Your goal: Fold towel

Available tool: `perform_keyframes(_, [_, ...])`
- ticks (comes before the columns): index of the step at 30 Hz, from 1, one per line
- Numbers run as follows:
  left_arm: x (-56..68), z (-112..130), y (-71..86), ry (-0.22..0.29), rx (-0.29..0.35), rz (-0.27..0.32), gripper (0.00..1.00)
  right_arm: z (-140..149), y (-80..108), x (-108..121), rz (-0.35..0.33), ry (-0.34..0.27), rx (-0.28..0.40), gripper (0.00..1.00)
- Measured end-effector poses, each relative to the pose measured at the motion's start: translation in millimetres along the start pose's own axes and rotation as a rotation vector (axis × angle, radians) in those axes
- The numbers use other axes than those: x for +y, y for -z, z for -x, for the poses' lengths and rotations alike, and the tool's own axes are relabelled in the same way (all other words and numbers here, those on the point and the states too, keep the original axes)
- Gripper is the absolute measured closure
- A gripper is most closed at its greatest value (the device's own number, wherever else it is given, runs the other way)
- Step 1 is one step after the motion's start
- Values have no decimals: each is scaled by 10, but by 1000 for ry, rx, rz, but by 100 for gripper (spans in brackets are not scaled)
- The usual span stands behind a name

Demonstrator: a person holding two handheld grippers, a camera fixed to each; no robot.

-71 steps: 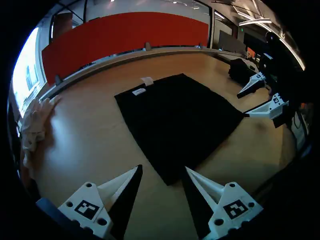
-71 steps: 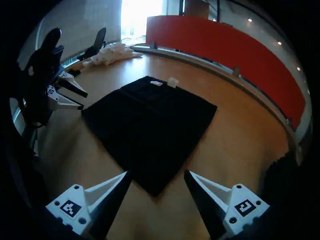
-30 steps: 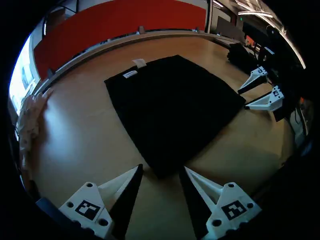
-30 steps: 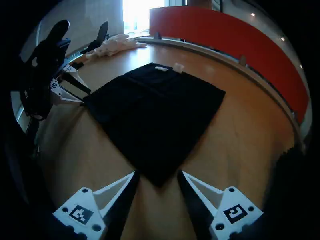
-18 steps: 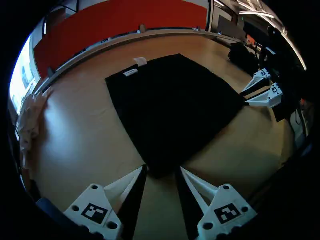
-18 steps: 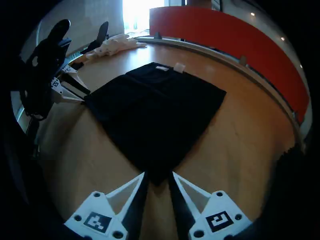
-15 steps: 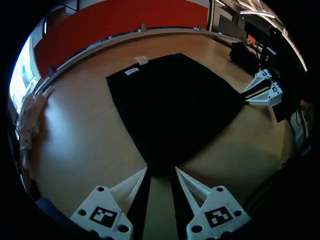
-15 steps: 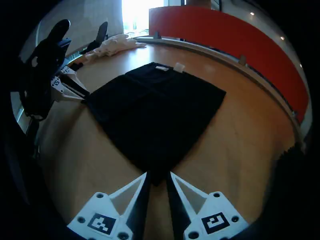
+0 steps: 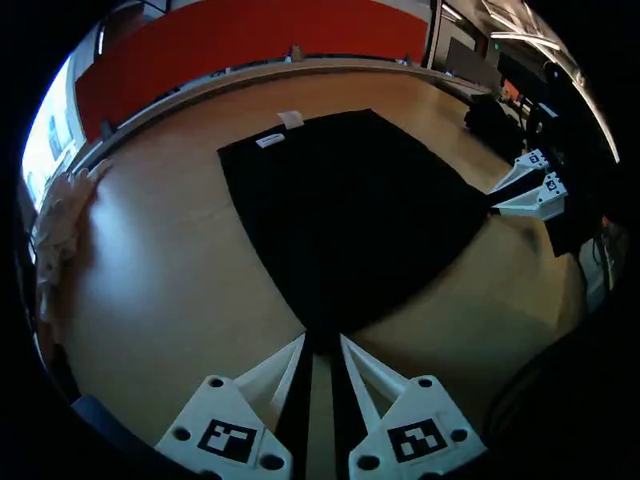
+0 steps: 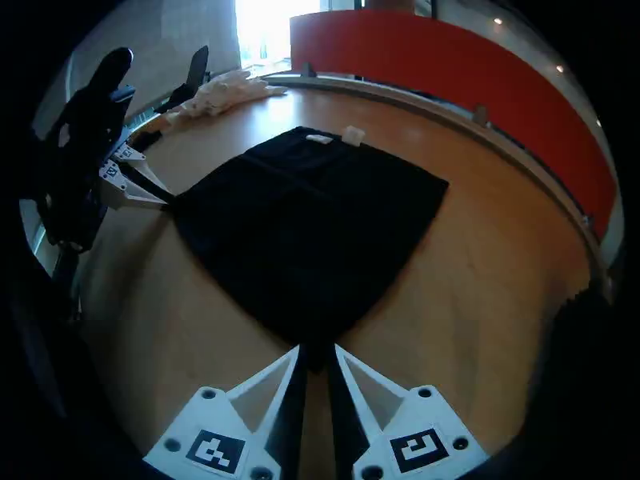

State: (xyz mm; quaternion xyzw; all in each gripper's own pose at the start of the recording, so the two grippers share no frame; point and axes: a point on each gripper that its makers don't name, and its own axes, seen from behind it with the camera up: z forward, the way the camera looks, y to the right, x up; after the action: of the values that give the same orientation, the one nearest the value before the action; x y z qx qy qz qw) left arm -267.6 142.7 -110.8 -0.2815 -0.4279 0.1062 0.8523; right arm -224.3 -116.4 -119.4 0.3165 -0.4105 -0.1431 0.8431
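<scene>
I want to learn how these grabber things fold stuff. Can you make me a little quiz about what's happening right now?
1. True or false: the flat black cloth towel lies spread on the light wooden table.
2. Pick one: what is the left gripper pinching? A) a corner of the towel B) a spoon C) nothing
3. Fill in: the long wall panel behind the table is coloured ____.

Key: 1 true; 2 A; 3 red.

Bare wooden tabletop (image 9: 160, 240) lies open left and lower right of the black towel (image 9: 352, 208) in the left gripper view. A pale cloth heap (image 9: 54, 232) crowds the left edge; a red partition (image 9: 240, 40) walls the top.
</scene>
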Motion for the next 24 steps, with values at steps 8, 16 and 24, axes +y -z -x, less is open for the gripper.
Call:
perform_keyframes(8, [61,-65,69,39,5,18,86,-91,88,51,13,3,14,84])
perform_keyframes(16, [59,-247,271,84,32,16,86,-368,282,94,35,13,65,84])
perform_keyframes(24, [48,-486,527,107,70,5,86,-607,519,71,40,36,96,84])
